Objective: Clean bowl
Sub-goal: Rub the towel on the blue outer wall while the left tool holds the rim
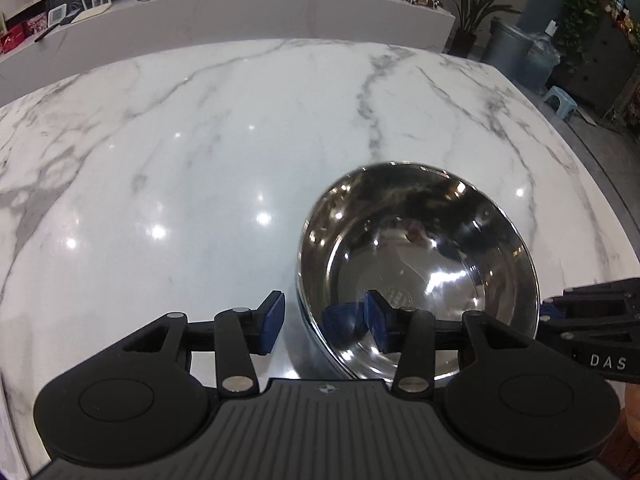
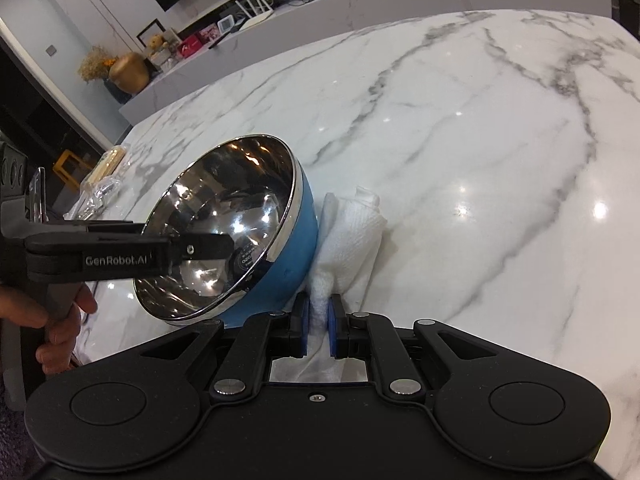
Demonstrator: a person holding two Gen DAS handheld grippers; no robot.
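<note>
Left gripper (image 1: 326, 322) in front of me now, fingers spread wide, straddling the near rim of the bowl (image 1: 416, 272): one blue pad (image 1: 272, 326) hangs outside the wall over bare marble, the other sits inside the steel basin with its reflection beside it. The pads are apart from the rim, so nothing is pinched here.

Over on the right wrist view, the bowl (image 2: 240, 232) is tipped up on its side, mirror-bright interior facing left, blue outer shell (image 2: 296, 256) turned toward my right gripper (image 2: 319, 320). It rests on the marble table (image 2: 480, 140) toward the near-left corner. I can see the left gripper (image 2: 208, 246) reaching across from the left, a finger running over the rim into the basin, and the hand (image 2: 60, 320) wrapped round its handle.

My right gripper is nearly closed, its blue pads (image 2: 303, 322) squeezing a bunched end of the white cloth (image 2: 348, 240). The cloth spreads forward from the pads on the tabletop and lies right against the bowl's blue wall, on its right side.

Toward the left edge of the table, beyond the bowl, there is some clear plastic packaging (image 2: 100, 192) with a pale strip in it; I can't tell what it is.
</note>
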